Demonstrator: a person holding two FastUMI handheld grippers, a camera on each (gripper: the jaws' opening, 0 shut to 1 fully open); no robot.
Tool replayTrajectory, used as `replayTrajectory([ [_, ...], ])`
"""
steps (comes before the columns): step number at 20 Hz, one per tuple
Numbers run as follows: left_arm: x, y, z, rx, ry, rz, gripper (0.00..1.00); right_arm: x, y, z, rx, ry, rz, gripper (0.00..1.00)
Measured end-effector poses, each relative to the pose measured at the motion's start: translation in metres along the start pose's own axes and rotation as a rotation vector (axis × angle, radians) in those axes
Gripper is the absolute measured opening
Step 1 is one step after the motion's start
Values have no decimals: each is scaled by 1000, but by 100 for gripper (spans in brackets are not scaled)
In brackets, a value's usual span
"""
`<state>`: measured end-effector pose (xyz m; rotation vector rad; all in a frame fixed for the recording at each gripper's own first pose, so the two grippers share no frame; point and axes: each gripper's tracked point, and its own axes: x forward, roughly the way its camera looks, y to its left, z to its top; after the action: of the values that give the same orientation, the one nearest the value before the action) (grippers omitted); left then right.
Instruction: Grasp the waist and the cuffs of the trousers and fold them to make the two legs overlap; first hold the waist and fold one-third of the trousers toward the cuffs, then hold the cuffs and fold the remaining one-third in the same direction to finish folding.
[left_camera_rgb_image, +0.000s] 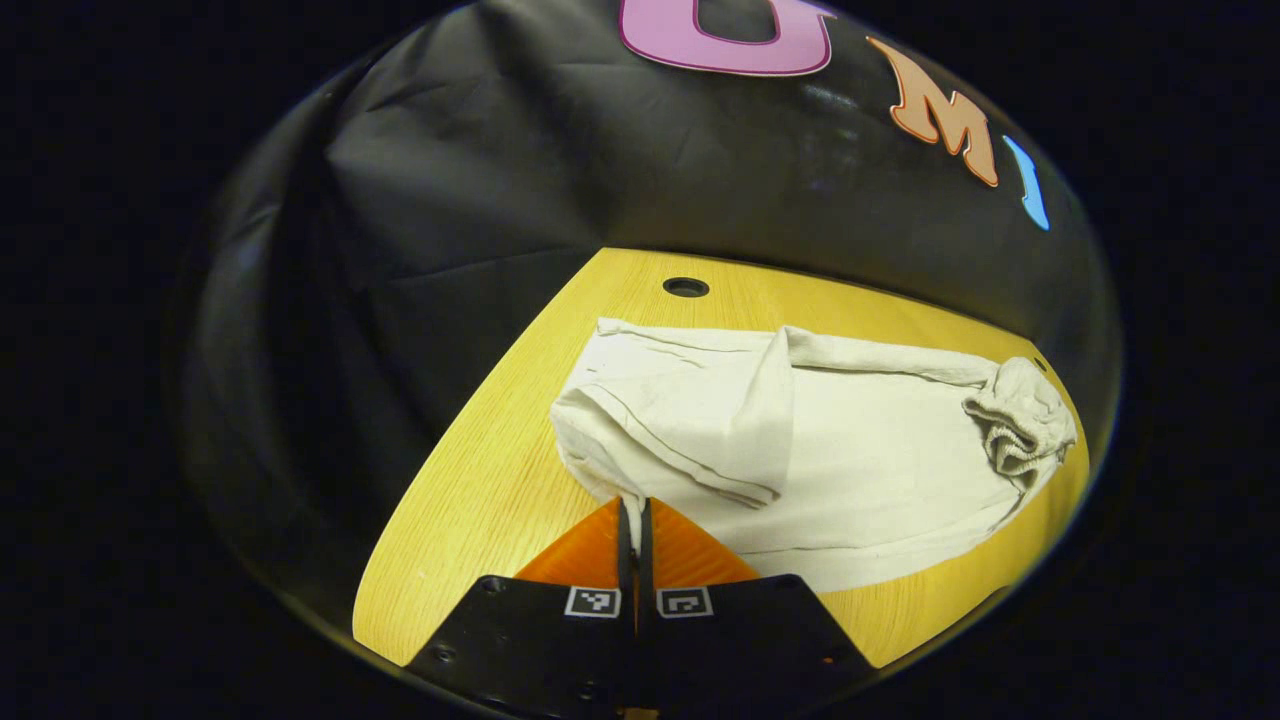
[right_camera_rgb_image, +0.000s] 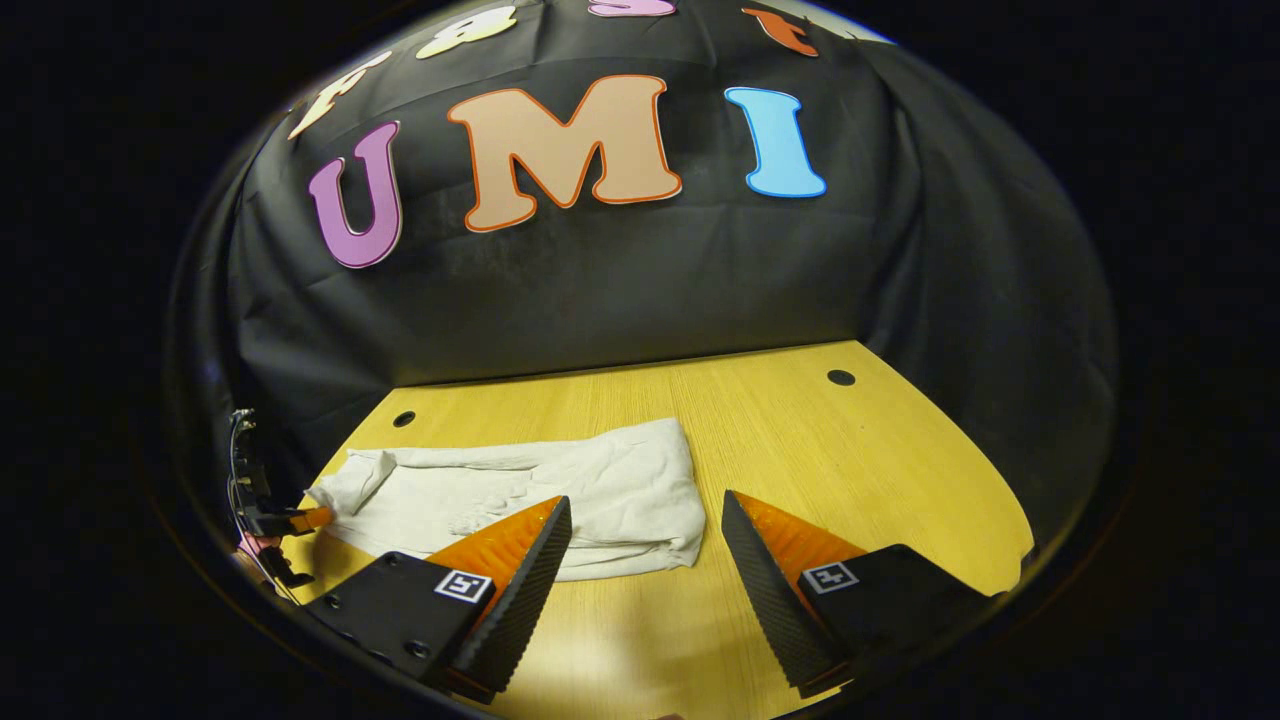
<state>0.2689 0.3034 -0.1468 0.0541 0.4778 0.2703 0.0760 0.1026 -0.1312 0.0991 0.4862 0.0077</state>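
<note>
Now the left tongs (left_camera_rgb_image: 634, 515) are pinched shut on the near edge of the white trousers (left_camera_rgb_image: 850, 450), lying on the tabletop (left_camera_rgb_image: 480, 500); the right tongs (right_camera_rgb_image: 645, 520) hang wide open, empty, just above the other end; probably a fold is in hand, and next the right must grip.

One trousers (left_camera_rgb_image: 800, 440) lying ahead of me, one table (right_camera_rgb_image: 800, 440), two holes in it at 11 and 1 o'clock, my two grippers: left (left_camera_rgb_image: 634, 515), right (right_camera_rgb_image: 645, 530).
</note>
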Motion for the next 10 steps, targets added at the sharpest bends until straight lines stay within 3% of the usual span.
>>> replayTrajectory([
  [1,-4,-2,7,-5,-17,-1,0,1,-3,2,-2,-3,-4,92],
  [5,-20,-24,35,-17,-82,-37,0,-3,-15,10,-2,-13,-8,97],
  [9,-37,-82,75,-1,-152,-117,0,-6,-31,16,-24,-24,-7,97],
  [10,-43,-100,86,12,-173,-138,0,-6,-35,16,-25,-26,-1,92],
])
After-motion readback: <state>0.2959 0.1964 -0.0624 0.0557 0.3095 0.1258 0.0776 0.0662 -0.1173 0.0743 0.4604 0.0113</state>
